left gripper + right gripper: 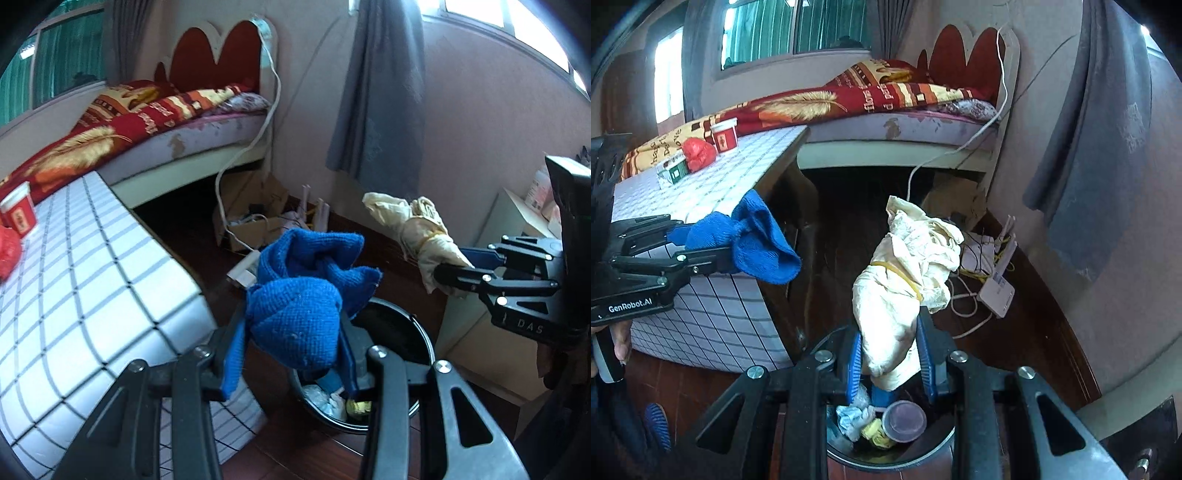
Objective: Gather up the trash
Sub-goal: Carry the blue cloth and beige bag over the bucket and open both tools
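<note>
Left gripper (295, 354) pinches a bunched blue knitted cloth (306, 295), held above the near rim of a round black trash bin (934, 448) on the dark wood floor. Just beside it, the right gripper (890, 365) clamps a crumpled cream bag (905, 280) bound by a yellow rubber band, over the bin's mouth. Checked table (92, 280) edge stands close on one side, a white cabinet (491, 240) on the other; wrappers and a lidded cup already lie inside.
</note>
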Action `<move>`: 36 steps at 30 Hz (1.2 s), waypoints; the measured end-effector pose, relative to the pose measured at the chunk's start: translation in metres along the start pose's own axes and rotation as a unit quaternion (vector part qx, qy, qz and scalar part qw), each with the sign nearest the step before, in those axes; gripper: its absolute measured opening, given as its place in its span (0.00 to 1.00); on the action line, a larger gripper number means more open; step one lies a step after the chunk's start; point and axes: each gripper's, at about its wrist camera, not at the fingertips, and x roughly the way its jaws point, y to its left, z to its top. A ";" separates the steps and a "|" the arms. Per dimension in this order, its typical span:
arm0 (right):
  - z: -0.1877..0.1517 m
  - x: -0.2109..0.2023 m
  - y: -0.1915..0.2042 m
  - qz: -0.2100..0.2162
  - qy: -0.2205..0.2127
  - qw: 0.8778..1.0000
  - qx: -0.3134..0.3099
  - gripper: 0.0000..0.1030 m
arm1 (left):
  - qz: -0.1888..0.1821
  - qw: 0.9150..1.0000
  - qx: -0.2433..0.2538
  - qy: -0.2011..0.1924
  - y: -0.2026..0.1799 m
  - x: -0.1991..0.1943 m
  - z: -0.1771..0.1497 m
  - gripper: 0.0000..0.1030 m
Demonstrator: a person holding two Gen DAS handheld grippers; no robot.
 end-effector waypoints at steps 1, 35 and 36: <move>-0.003 0.001 -0.001 -0.001 0.004 1.000 -0.001 0.27 | -0.004 1.000 0.002 0.003 -0.005 0.004 -0.002 0.43; -0.091 0.084 -0.020 0.036 0.146 0.988 -0.012 0.27 | -0.069 0.988 0.015 0.137 -0.042 0.103 -0.037 0.43; -0.092 0.085 -0.020 0.036 0.148 0.988 -0.011 0.27 | -0.070 0.988 0.016 0.139 -0.043 0.105 -0.038 0.43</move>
